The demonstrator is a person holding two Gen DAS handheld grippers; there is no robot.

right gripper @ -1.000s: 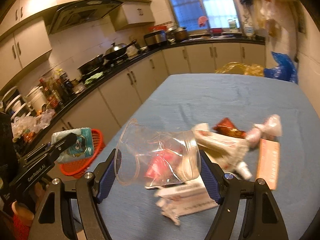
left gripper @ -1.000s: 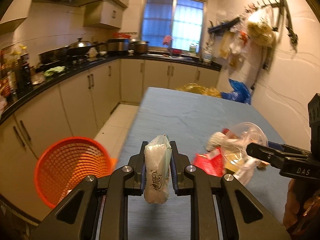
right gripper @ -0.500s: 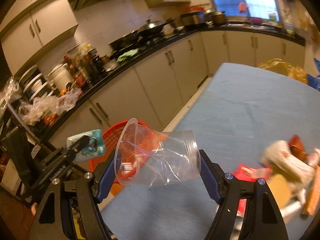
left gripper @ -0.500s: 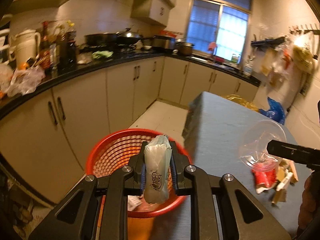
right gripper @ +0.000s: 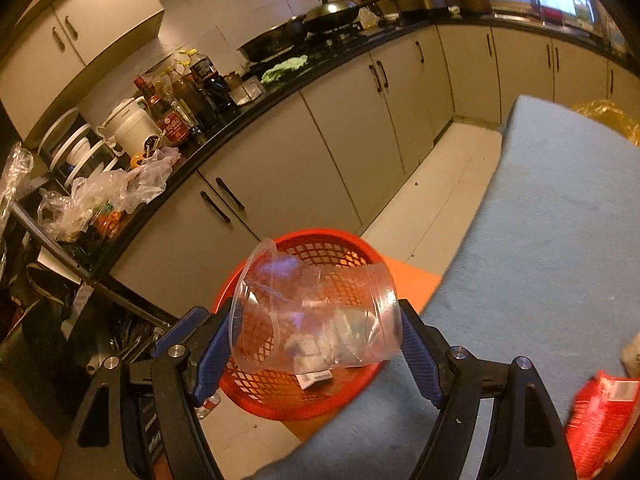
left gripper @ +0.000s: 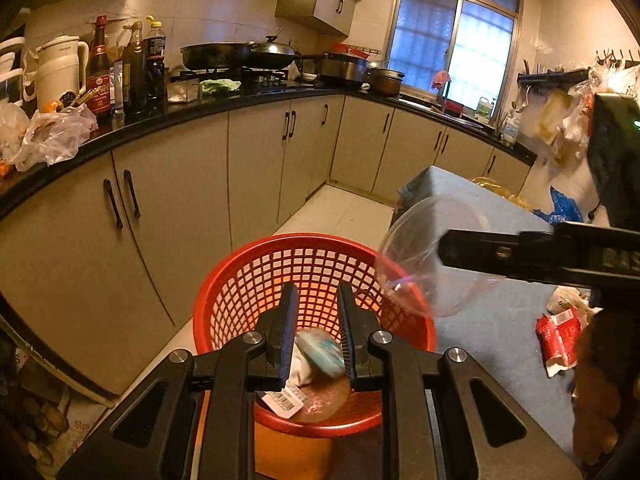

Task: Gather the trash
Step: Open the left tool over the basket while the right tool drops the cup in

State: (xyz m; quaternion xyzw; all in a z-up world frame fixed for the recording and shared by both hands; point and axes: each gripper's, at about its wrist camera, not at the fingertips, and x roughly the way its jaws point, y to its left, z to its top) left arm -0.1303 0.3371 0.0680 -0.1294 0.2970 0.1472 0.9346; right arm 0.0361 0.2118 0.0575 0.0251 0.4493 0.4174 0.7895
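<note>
A red mesh basket [left gripper: 240,300] stands on the floor by the blue table's [left gripper: 500,340] corner. My left gripper [left gripper: 316,292] hovers over it with its jaws a little apart, the mesh showing through the gap. The white and teal packet [left gripper: 320,354] is a blur below the jaws, inside the basket. My right gripper [right gripper: 316,320] is shut on a clear plastic cup [right gripper: 320,320] lying sideways between its blue pads, over the basket [right gripper: 320,404]. In the left wrist view the cup [left gripper: 416,256] hangs over the basket's right rim.
Cream cabinets [left gripper: 180,220] under a black counter run along the left, with a strip of tiled floor [left gripper: 340,212] between them and the table. A red wrapper [left gripper: 558,332] and other scraps lie on the table. A barcode slip [left gripper: 284,398] lies in the basket.
Both grippers swung left from the table to above the basket. The packet, upright in the left jaws before, has left them and dropped into the basket. The cup stays in the right jaws.
</note>
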